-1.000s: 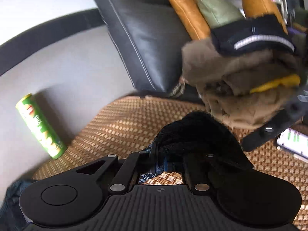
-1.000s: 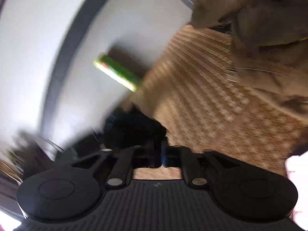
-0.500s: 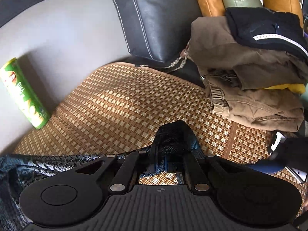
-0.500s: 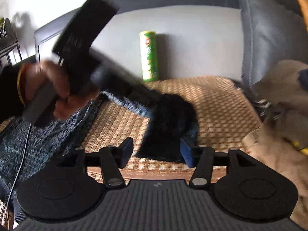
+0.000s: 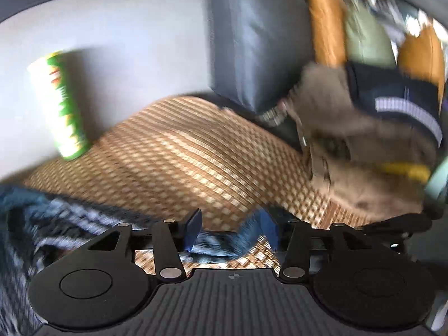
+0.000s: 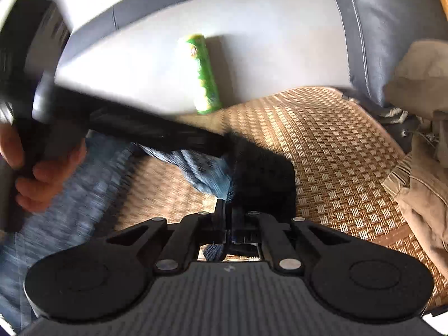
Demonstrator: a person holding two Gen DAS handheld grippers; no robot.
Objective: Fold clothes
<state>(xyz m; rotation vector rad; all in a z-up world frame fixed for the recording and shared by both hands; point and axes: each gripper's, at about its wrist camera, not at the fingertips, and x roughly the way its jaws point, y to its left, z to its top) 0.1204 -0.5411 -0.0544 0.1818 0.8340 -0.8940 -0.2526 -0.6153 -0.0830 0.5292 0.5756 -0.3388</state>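
Running this one remotely, so here's what I've got, left to right. Far left against the pale sofa back stands a green chip can [image 5: 60, 106], just parked at the edge of the woven seat mat [image 5: 179, 151] and out of the way. Near left, the blue-grey knit garment [image 5: 36, 224] lies in a heap that spills off the mat's near edge, and a strip of it runs across toward the middle. My left gripper [image 5: 228, 231] has its fingers spread wide, with that strip lying loosely between them, not pinched. In the right wrist view you can see a hand [image 6: 42, 173] wrapped round its handle, reaching over the knit.

My right gripper [image 6: 228, 224] is pressed together on the knit's dark end, with a bit of blue fabric poking out behind the fingers. My read is that one side stays anchored so the cloth keeps tension while the other regrips, but that's a guess.

Further right sits a pile of clothes [image 5: 364, 145], tan stuff with a dark piece on top, tucked against the grey cushion [image 5: 252, 36]. Probably the done stack, though it's too blurry to tell how neat it is.
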